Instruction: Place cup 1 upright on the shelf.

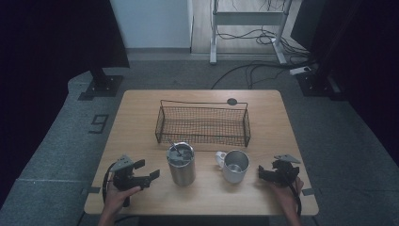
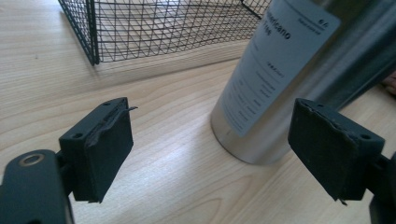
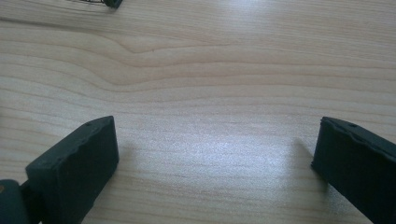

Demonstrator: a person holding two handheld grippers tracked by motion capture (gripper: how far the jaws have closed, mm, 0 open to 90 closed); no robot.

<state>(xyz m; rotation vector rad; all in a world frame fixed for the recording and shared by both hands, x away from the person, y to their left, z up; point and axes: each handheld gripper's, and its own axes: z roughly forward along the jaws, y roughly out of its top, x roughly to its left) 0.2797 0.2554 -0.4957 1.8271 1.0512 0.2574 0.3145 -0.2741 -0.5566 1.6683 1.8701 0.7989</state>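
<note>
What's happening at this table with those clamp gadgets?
A person sits at a wooden table, holding a two-jaw gripper in each hand. The left gripper sits beside a tall steel tumbler, jaws open, not touching it. The right gripper rests near a steel mug, jaws open with nothing between them. A wire basket stands behind the two cups. Nothing is being held at this moment.
</note>
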